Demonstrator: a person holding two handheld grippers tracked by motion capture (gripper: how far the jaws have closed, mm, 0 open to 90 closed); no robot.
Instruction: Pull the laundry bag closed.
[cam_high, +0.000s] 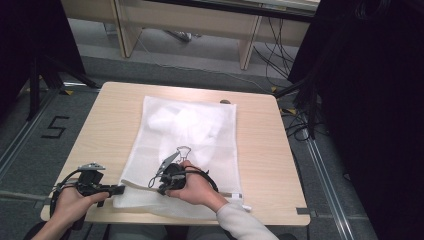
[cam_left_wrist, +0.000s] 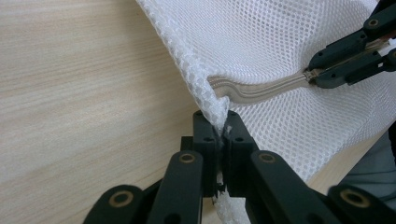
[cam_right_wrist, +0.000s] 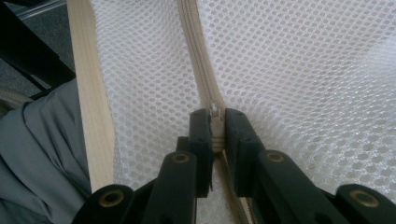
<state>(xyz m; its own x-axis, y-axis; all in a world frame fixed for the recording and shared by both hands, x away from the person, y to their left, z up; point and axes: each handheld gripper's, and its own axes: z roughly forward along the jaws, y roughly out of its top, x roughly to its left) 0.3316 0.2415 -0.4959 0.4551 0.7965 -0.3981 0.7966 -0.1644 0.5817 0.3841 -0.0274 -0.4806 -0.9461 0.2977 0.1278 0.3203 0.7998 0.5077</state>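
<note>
White open-mesh cloth bag (cam_high: 187, 145), matt wood-grain table (cam_high: 260, 140), black matt plastic fingers (cam_left_wrist: 239, 135).

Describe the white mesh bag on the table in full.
The mesh bag is a white, see-through net pouch lying flat on the wooden table, with something white and a black-outlined print showing through. A cream zipper runs along its near edge. The left gripper pinches the bag's near-left corner, lifting it slightly; the right gripper is clamped on the zipper slider.

A light wooden table (cam_high: 110, 125) carries a white mesh bag (cam_high: 200, 150), with perhaps white cloth inside
</note>
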